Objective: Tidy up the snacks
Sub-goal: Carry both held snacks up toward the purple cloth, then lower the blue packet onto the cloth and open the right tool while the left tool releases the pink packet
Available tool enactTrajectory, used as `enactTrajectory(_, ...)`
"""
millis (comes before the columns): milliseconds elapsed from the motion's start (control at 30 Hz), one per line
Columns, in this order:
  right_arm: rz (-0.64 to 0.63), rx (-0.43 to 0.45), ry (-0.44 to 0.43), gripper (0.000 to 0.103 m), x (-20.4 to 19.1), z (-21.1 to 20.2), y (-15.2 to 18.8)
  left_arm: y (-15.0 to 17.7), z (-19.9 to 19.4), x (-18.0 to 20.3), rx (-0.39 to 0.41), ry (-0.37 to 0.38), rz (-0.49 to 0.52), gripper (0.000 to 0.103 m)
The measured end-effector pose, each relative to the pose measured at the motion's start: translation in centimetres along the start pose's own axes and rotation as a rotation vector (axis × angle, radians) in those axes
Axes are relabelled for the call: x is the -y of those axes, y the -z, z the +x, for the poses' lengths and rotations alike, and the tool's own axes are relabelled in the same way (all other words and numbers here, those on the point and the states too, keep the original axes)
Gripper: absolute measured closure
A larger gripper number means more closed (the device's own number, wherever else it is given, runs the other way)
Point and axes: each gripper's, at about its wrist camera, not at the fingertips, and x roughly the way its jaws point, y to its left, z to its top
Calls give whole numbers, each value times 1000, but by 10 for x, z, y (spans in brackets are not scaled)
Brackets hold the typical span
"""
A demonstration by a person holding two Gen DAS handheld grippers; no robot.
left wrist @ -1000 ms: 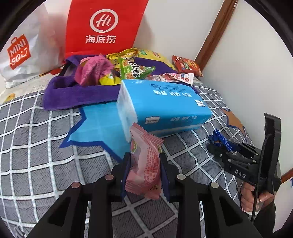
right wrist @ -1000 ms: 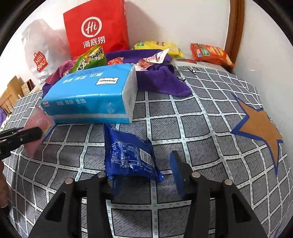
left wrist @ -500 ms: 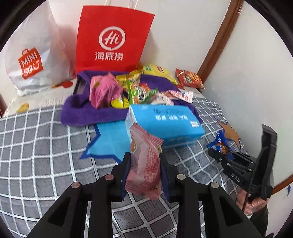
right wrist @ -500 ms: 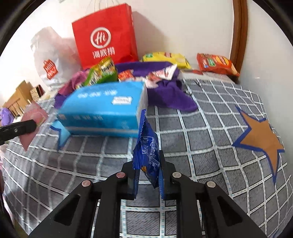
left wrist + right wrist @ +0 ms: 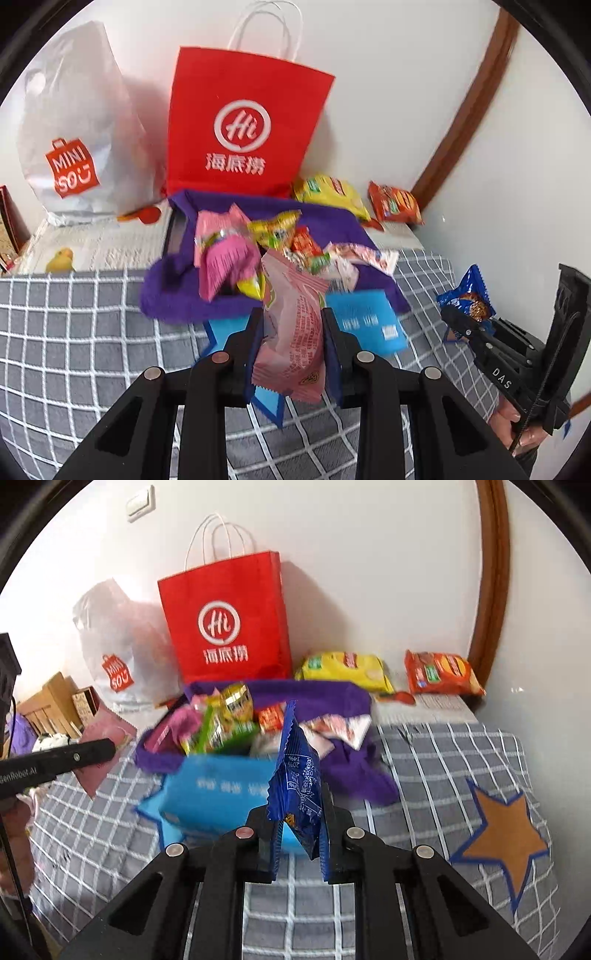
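Note:
My left gripper (image 5: 291, 332) is shut on a pink snack packet (image 5: 291, 332), held upright above the checked bedspread. My right gripper (image 5: 297, 812) is shut on a blue snack packet (image 5: 297, 775), also lifted off the bed. In the left wrist view the right gripper shows at the right edge with the blue packet (image 5: 469, 295) in it. In the right wrist view the left gripper's finger (image 5: 55, 760) crosses the left edge with the pink packet (image 5: 105, 738). A pile of loose snacks (image 5: 258, 243) lies on a purple towel (image 5: 177, 295) behind a blue tissue pack (image 5: 218, 790).
A red paper bag (image 5: 243, 133) and a white plastic bag (image 5: 74, 147) stand against the wall. A yellow snack bag (image 5: 347, 668) and an orange one (image 5: 441, 672) lie by the wall. The grey checked bedspread (image 5: 443, 760) has an orange star (image 5: 506, 830).
Both grippers rose above the bed. The right gripper closed on the blue packet, which lay flat a second ago, and lifted it. The left kept its hold on the pink packet.

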Motion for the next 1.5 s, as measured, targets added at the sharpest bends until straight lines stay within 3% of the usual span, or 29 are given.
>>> enactTrajectory(333,-45,22,-14,87,-26,17,-74,-44,1,-2,18,-27,-12,75)
enactTrajectory(800,-31,-15,-37,87,-22,76,-118,-90,50,-9,-16,4,-42,75)
enactTrajectory(933,-33,-47,-27,87,-18,101,-121,-100,74,-12,-52,12,-51,75)
enactTrajectory(1200,-50,-199,3,87,-6,163,-103,-96,129,-27,-156,60,-105,75)
enactTrajectory(1367,-66,-272,11,86,-2,182,-95,-92,140,-32,-148,102,-144,74)
enactTrajectory(1500,-74,-270,16,83,-5,183,-92,-92,143,-31,-140,101,-130,74)
